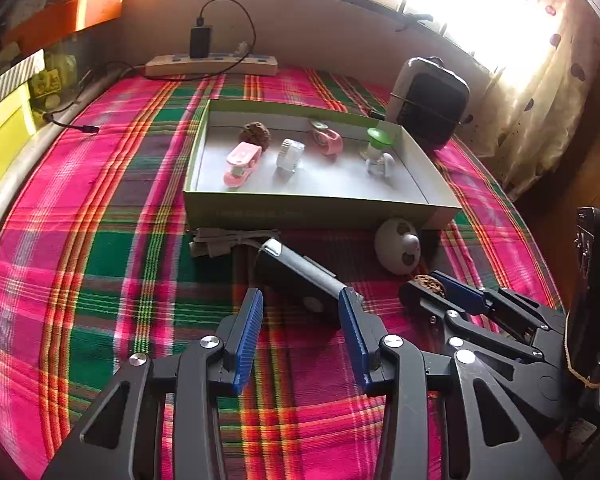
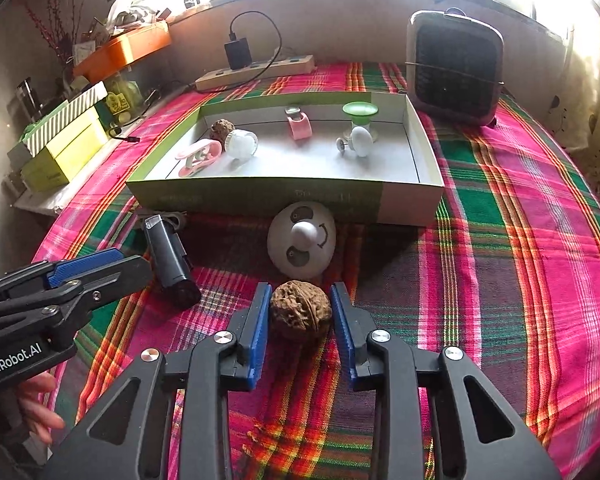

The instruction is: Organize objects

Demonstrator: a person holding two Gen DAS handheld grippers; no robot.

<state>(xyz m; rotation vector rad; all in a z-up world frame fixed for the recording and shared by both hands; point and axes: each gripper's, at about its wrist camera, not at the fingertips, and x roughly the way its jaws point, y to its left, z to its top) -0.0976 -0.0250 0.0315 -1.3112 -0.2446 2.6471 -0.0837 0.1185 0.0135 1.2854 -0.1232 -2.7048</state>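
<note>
The step in hand is picking up the walnut (image 2: 300,312) to put it in the box (image 2: 284,196). The right gripper (image 2: 300,320) has its blue pads on both sides of the walnut, touching it or very close — I judge it is grasping the nut, though the nut sits on the checked cloth (image 2: 500,280). The walnut is at 6 o'clock from the white panda-face toy (image 2: 302,240), and the box is at 12 o'clock from both.

The left gripper (image 1: 300,328) is wide apart and holds nothing — the black lighter-shaped thing (image 1: 296,276) lies just past its tips.

Next, the right hand needs a firm squeeze, a lift, and a carry up over the box wall.

Writing: the left gripper's side reads "GenRobot.AI".
</note>
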